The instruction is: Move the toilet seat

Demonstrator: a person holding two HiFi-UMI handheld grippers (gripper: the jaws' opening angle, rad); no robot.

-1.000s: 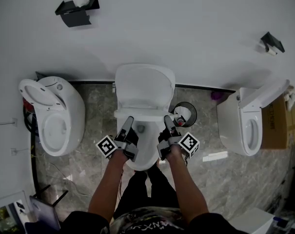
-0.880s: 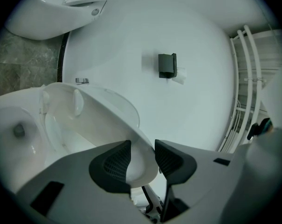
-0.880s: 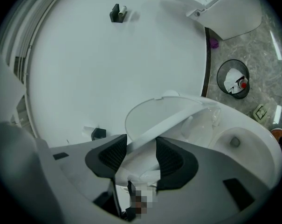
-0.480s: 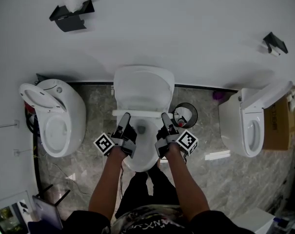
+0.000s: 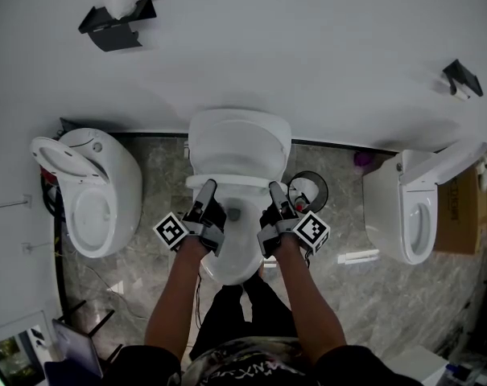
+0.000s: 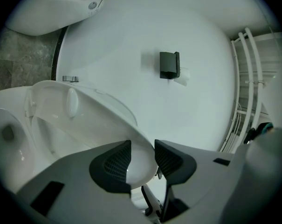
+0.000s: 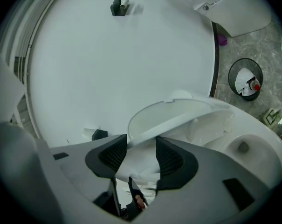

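The middle toilet (image 5: 229,256) has its white lid (image 5: 239,143) raised against the wall. The toilet seat (image 5: 239,180) is tilted up off the bowl, held at its front rim by both grippers. My left gripper (image 5: 208,188) is shut on the seat's left side; in the left gripper view the seat rim (image 6: 92,113) runs between its pads (image 6: 116,162). My right gripper (image 5: 276,188) is shut on the right side, and the seat edge (image 7: 178,118) passes between its pads (image 7: 168,155) in the right gripper view.
Another toilet (image 5: 90,203) stands at the left with its seat up, and a third (image 5: 404,211) at the right beside a cardboard box (image 5: 460,207). A round bin (image 5: 307,190) sits just right of the middle toilet. A tissue holder (image 5: 114,18) hangs on the wall.
Both grippers have moved together toward the wall with the seat, and the seat has swung further up toward the lid.
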